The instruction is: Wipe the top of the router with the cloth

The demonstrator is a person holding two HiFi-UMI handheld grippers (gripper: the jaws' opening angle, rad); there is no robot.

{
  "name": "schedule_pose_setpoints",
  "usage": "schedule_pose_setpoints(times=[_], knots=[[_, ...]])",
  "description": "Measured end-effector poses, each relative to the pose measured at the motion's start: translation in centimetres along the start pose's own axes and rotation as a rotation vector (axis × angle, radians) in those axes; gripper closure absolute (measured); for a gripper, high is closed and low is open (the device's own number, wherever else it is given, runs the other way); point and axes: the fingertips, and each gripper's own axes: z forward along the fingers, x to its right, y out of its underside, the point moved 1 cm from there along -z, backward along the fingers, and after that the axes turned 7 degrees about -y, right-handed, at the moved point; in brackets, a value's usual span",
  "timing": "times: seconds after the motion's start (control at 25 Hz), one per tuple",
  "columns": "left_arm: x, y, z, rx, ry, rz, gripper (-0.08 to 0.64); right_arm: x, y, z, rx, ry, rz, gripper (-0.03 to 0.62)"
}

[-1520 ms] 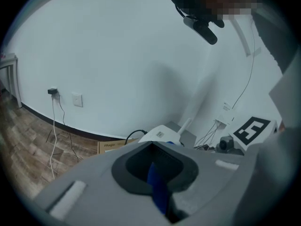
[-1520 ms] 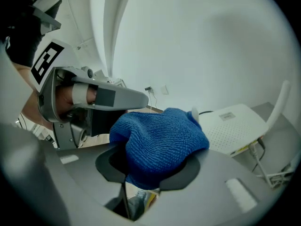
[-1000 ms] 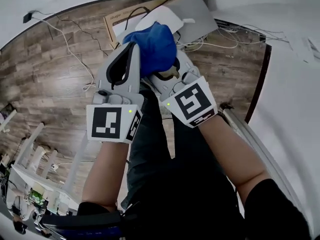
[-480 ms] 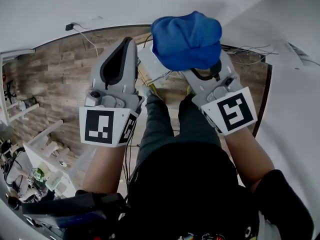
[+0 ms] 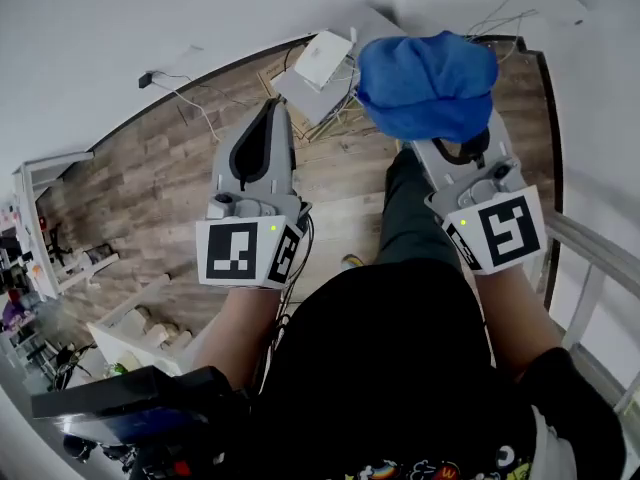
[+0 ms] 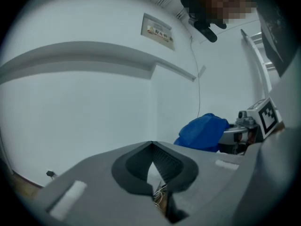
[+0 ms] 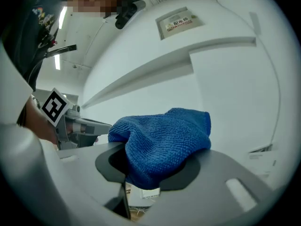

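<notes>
Wood floor [image 5: 150, 168], seen from above. My left gripper [image 5: 270, 118] is closed on nothing. My right gripper [image 5: 462, 148] clamps the blue cloth [image 5: 428, 83], which is bunched over its jaws. The white router [image 5: 323, 58] lies low ahead, between the grippers and untouched by the cloth.

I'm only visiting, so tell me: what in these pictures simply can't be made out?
Router: in the head view it is far off and too small to tell whether its top is dusty or clean.
Right fingers: their tips are buried under the cloth in the right gripper view, and in the head view too.
Wall sign: the print is too small and blurred to read in either gripper view.
</notes>
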Motion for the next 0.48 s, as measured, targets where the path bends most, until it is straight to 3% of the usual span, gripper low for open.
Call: schedule_pose_setpoints(times=[0.2,0.36,0.48], knots=[[0.8,0.9,-14.9,0.094,0.007,-0.08,0.558,-14.0,0.1,-10.3,-0.021,0.145,0.013,0.433],[0.5,1.0,-27.3,0.09,-0.007,-0.115,0.558,-24.9,-2.0,-16.0,-0.018,0.13,0.031,0.43],[0.5,0.8,-32.2,0.079,-0.029,-0.102,0.558,-28.8,-3.2,-17.8,-0.024,0.096,0.013,0.431]])
